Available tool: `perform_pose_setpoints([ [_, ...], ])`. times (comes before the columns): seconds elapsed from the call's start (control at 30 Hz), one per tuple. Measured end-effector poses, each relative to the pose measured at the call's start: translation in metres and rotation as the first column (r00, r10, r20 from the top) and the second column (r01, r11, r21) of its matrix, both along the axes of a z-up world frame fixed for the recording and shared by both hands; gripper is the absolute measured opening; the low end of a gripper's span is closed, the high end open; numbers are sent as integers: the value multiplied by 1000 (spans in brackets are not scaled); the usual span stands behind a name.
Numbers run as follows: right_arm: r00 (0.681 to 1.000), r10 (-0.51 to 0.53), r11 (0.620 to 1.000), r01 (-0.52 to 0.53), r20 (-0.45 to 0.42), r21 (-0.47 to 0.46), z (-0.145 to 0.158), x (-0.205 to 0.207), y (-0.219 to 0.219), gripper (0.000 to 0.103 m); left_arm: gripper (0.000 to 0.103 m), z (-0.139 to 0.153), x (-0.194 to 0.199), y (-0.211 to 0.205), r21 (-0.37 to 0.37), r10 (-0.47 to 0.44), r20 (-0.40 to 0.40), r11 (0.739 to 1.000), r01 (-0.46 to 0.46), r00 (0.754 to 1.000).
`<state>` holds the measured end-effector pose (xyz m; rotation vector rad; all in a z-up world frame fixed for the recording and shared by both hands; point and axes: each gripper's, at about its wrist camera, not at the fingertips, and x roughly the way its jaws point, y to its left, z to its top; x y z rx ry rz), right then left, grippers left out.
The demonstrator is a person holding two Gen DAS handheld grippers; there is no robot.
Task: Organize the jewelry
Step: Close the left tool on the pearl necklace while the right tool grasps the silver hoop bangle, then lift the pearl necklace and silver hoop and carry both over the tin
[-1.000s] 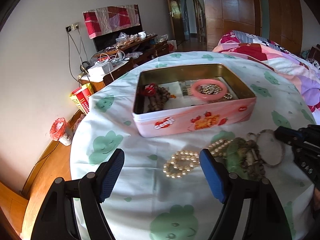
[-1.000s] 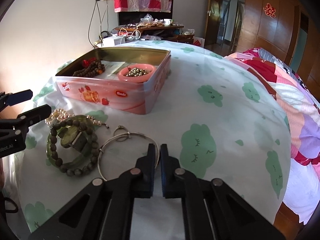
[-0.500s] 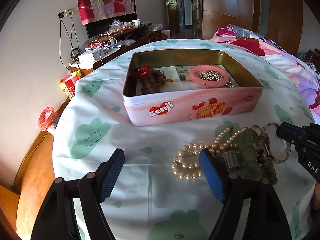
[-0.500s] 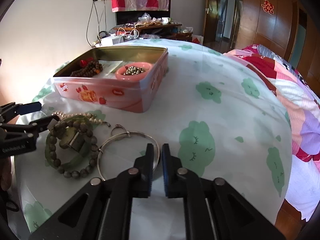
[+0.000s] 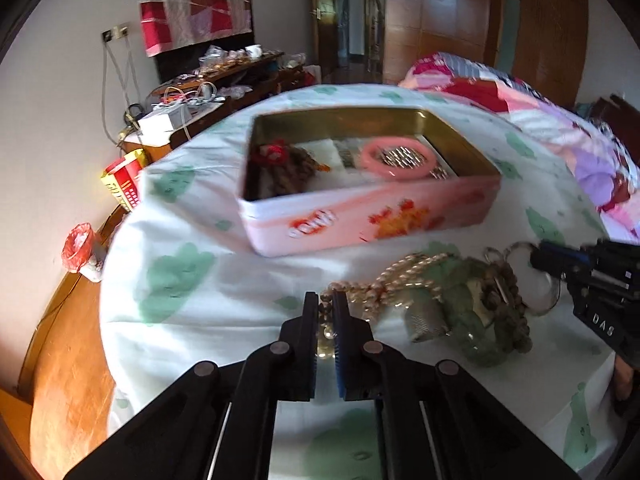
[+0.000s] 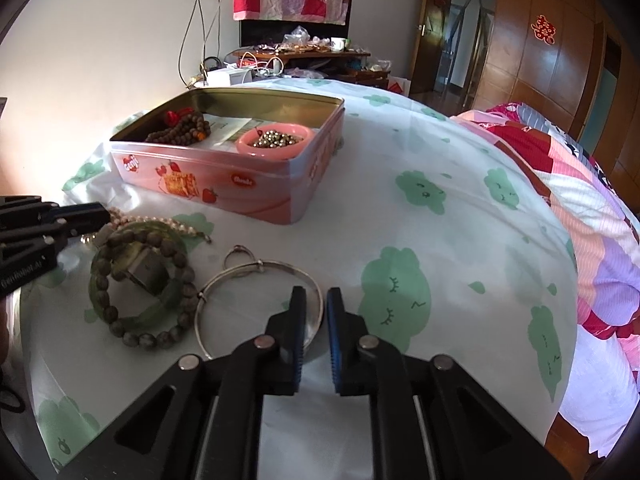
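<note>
Pearls first: the left gripper [image 5: 326, 308] has just been closing, and its blue pads now pinch a loop of the cream pearl bead strand [image 5: 404, 280] that lies on the white bedsheet with green cloud prints [image 6: 400, 220]. Looks like a real grip, though the picture is a bit blurry. The right gripper [image 6: 316, 304] is nearly shut around the near rim of the thin silver wire bangle [image 6: 260, 280]; you can see the wire pass between the jaws, but I honestly can't tell whether the pads actually press it.

Just beside that bangle sits the leftover pile: a translucent green jade bangle [image 6: 160, 308] with a dark brown bead bracelet [image 6: 140, 332] draped around it and some small grey metal piece in the middle, touching the pearl strand.

Further back is the pink rectangular biscuit tin [image 6: 224, 176], lid off, gold inside. Already in it: a brown prayer-bead string with a red knot [image 6: 180, 130] on one side, and a pink plastic bangle [image 6: 274, 140] ringing a heap of small silver-gold beads.

So I'd say roughly halfway. Two or three pieces are stowed, and the pearls, silver bangle, jade bangle and brown bracelet are all not yet in the tin.
</note>
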<state>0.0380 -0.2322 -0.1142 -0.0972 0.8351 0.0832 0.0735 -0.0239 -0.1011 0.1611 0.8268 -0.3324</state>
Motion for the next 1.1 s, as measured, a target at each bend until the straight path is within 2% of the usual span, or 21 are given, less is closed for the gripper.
perform_pose_setpoints([
  [0.23,999,2,1000,-3,35,29,8,-5,-1,6,6,32,-2,30,-53,62,61,997,-58,996],
  [0.4,996,-4,998,-2,86,58,25,-9,-5,6,6,47,-5,33,-74,57,85,996,-50,995],
  [0.53,999,44,996,-46,27,71,23,-5,-3,8,6,47,-7,30,-75,47,82,996,-40,996],
  [0.57,999,49,997,-50,16,65,21,-5,-2,14,6,46,-6,30,-75,47,78,996,-41,996],
  [0.63,998,67,996,-67,4,56,18,-6,2,75,6,43,-5,31,-74,50,71,996,-44,996],
  [0.67,996,84,995,-85,13,59,18,-9,4,80,6,42,-5,31,-75,53,68,996,-48,996],
  [0.83,992,127,992,-127,-7,9,12,-9,16,79,6,43,-4,31,-80,49,62,996,-44,997],
  [0.93,989,138,990,-138,-59,6,0,-5,19,75,6,42,-4,31,-83,49,57,996,-44,997],
  [0.97,988,140,990,-139,-58,15,-2,-6,18,75,6,42,-4,31,-83,49,56,996,-45,997],
  [1.0,988,144,989,-142,-58,31,-2,-6,16,68,6,42,-4,30,-85,49,56,995,-44,997],
  [1.1,989,135,990,-133,-54,36,-1,-6,15,68,6,45,-5,30,-91,45,61,995,-39,997],
])
